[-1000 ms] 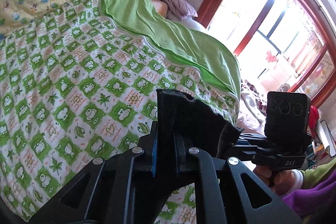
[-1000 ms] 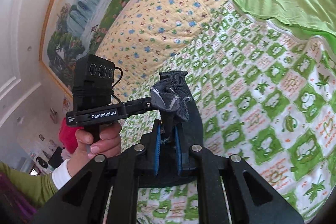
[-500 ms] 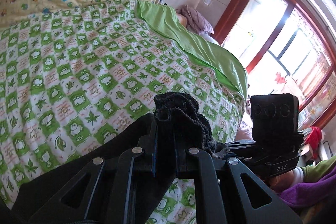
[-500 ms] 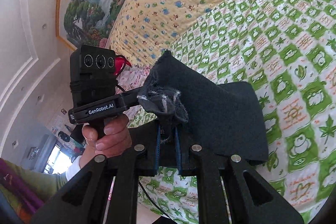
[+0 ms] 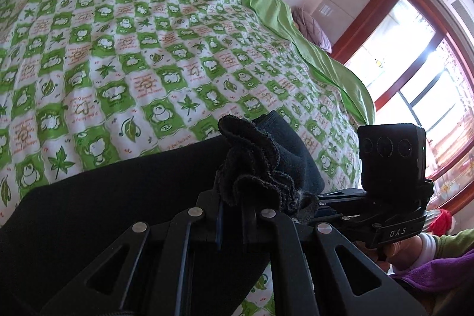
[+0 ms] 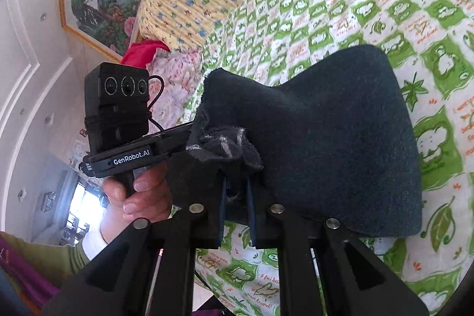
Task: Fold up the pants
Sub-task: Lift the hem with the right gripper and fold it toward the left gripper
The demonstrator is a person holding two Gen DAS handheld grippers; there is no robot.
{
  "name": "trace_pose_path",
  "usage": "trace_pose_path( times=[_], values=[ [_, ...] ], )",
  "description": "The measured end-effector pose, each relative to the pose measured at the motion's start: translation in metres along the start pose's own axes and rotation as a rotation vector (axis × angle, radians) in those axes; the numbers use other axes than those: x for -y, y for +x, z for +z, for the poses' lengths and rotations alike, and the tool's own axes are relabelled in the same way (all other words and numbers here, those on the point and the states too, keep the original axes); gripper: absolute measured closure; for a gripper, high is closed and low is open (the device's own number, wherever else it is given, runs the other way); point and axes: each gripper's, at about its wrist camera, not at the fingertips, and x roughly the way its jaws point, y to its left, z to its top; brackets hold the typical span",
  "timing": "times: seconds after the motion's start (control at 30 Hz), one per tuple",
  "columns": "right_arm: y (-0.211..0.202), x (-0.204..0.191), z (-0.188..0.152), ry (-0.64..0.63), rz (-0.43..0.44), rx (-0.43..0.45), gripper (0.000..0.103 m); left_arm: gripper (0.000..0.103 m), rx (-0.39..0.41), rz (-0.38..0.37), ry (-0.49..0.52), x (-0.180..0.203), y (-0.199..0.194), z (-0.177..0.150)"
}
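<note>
Dark pants (image 6: 340,138) are clamped at bunched edges by both left tongs (image 5: 234,215) and right tongs (image 6: 235,197), the cloth draped ahead onto the bed (image 5: 133,49).

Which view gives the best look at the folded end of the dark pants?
The right wrist view: the pants show a rounded folded end lying on the quilt. The left wrist view shows mainly bunched fabric at its gripper.
</note>
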Motion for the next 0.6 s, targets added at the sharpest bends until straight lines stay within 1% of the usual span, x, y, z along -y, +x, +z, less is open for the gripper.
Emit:
trace_pose_path(
  times=[0.17, 0.27, 0.43, 0.53, 0.6],
  values=[
    [0.016, 0.003, 0.0, 0.0, -0.035, -0.051, 0.089, 0.098, -0.006, 0.028, -0.041, -0.012, 0.002, -0.011],
    [0.022, 0.003, 0.0, 0.001, -0.058, -0.076, 0.086, 0.097, -0.002, 0.042, -0.065, -0.018, 0.0, -0.017],
    [0.024, -0.004, 0.001, -0.025, -0.09, -0.101, 0.083, 0.095, 0.031, 0.049, -0.102, -0.022, -0.015, -0.026],
    [0.021, -0.011, 0.0, -0.043, -0.095, -0.108, 0.078, 0.095, 0.052, 0.065, -0.135, -0.025, -0.027, -0.034],
    [0.021, -0.016, -0.001, -0.049, -0.091, -0.113, 0.072, 0.095, 0.069, 0.074, -0.162, -0.027, -0.035, -0.04]
  ],
)
